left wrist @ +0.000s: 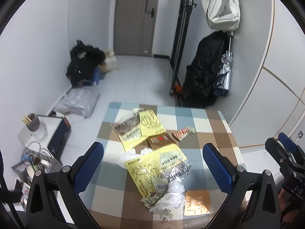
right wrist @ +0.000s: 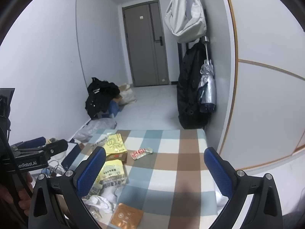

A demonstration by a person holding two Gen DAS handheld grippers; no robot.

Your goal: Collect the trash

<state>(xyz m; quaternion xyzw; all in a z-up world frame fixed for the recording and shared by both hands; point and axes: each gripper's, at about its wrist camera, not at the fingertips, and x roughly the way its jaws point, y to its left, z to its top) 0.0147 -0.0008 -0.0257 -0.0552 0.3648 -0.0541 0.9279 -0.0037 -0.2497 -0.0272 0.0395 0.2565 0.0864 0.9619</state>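
Note:
A checked tablecloth [left wrist: 209, 122] carries the trash. Two yellow plastic bags [left wrist: 150, 123] [left wrist: 144, 169] lie around a brown cardboard box [left wrist: 160, 142]. A red blister pack [left wrist: 181, 133] sits to the right of them. Crumpled white tissue [left wrist: 171, 198] and a copper packet [left wrist: 197, 202] lie nearest. My left gripper [left wrist: 154, 162] hovers open above the near yellow bag, holding nothing. My right gripper [right wrist: 155, 169] is open over bare cloth, right of the bags [right wrist: 112, 173], with the blister pack [right wrist: 141, 152] beyond it. Each gripper shows at the other view's edge [left wrist: 280, 143] [right wrist: 49, 143].
Left of the table stand a dark blue box [left wrist: 59, 139], a toothpick holder [left wrist: 32, 123] and cluttered boxes. On the floor lie a grey plastic bag [left wrist: 78, 103] and a black clothes pile [left wrist: 83, 63]. A black coat [left wrist: 204, 72], umbrella [left wrist: 224, 76] and white bag [left wrist: 222, 9] hang at the right wall.

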